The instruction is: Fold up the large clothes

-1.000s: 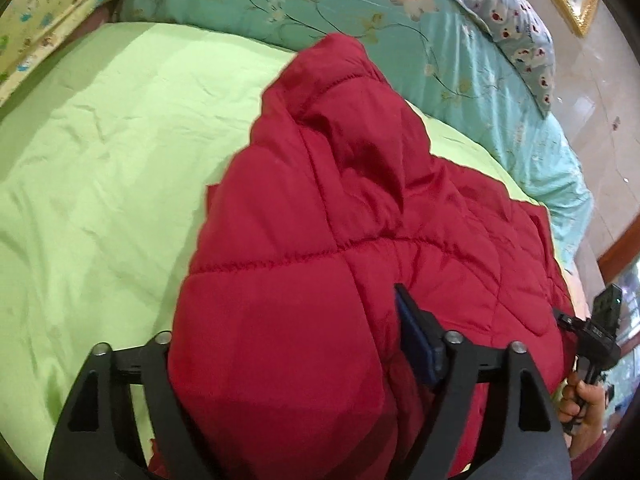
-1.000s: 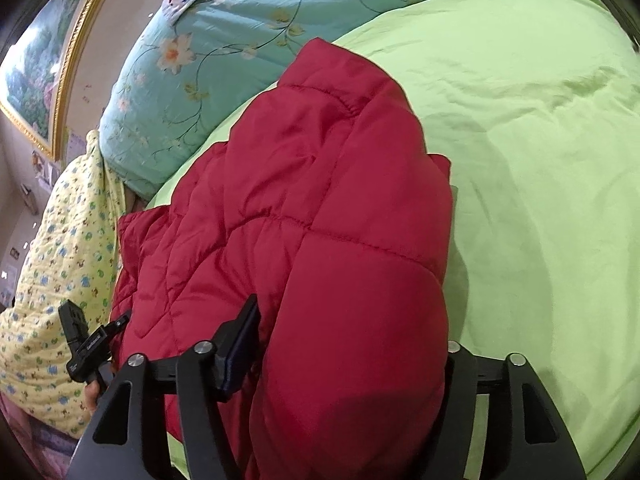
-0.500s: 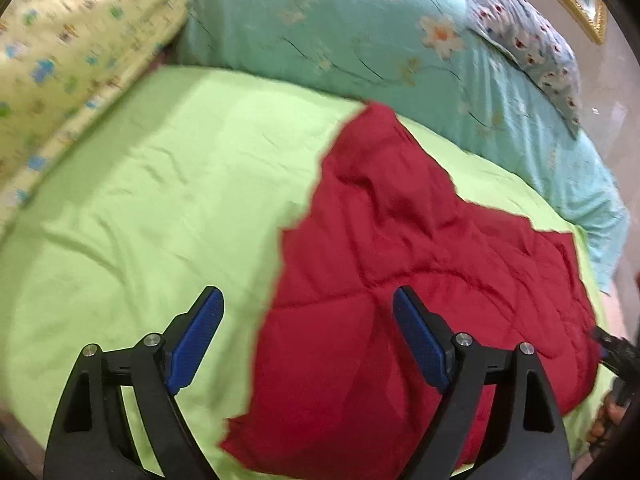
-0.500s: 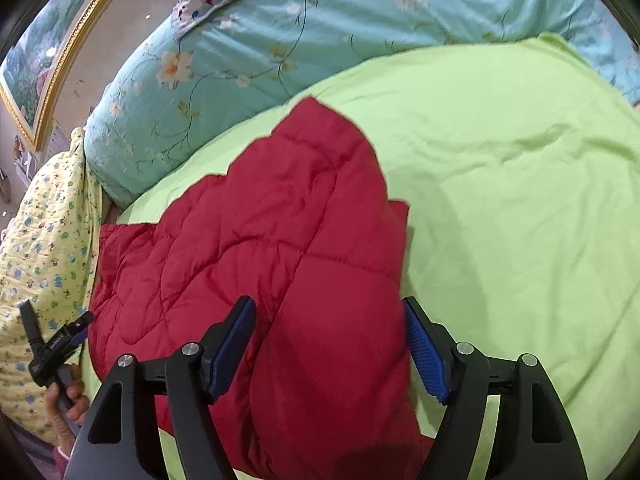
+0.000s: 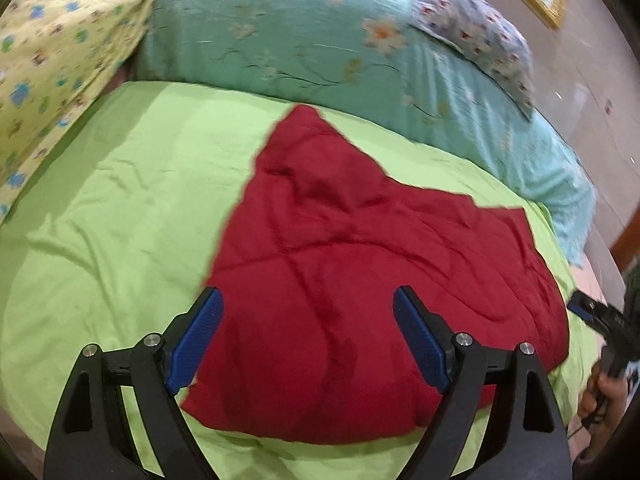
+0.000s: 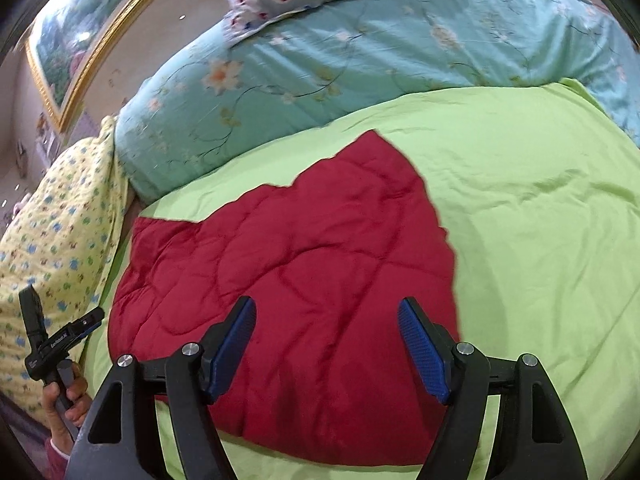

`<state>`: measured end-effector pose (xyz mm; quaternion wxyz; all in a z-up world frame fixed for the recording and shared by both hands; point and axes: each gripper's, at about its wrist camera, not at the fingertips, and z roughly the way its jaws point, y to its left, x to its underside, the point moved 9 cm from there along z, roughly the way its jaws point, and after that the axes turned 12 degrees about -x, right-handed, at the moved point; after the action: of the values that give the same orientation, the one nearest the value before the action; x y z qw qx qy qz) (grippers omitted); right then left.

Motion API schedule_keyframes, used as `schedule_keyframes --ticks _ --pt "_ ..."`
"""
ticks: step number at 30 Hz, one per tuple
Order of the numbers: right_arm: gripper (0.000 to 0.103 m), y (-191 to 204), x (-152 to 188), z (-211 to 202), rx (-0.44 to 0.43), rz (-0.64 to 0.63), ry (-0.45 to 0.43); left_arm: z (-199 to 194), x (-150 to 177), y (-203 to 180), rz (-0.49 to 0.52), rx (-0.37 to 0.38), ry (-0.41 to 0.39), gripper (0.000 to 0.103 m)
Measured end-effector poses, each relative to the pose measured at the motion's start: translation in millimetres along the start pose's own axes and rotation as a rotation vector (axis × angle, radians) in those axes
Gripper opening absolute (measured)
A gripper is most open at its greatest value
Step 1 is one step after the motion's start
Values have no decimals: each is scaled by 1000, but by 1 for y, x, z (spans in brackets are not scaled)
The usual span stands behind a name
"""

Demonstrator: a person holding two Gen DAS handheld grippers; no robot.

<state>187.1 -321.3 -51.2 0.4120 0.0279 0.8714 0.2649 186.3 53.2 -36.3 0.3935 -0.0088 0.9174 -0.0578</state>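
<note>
Both your left gripper and right gripper hang with jaws apart, holding nothing, above the puffy red quilted jacket lying ahead of them on the lime-green bedsheet. Its springy padding may unfold the layers, and a shallow pinch could catch only the top one.

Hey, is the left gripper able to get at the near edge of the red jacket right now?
Probably yes. The left gripper is open and empty above the red jacket, which lies on the green sheet. Nothing sits between its fingers and the near hem.
</note>
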Motion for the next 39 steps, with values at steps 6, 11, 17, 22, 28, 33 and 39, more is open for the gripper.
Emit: schedule_keyframes --ticks 6,11,17,22,28,33,39 --pt "75 22 11 17 -27 -52 49 -6 14 -46 109 66 8 87" --pt "75 35 18 29 -34 -87 84 -7 22 -70 182 87 8 87" --pt "75 41 24 39 -36 -103 109 -4 27 -80 215 98 20 87" --pt "75 42 27 52 -27 -120 138 7 30 -82 232 87 38 87" --pt "77 36 26 69 12 -160 160 27 32 -81 261 48 50 87" --pt "77 27 20 82 54 -184 171 43 26 -76 241 42 58 87" --pt "77 18 8 99 93 -194 187 62 12 -73 228 11 61 88"
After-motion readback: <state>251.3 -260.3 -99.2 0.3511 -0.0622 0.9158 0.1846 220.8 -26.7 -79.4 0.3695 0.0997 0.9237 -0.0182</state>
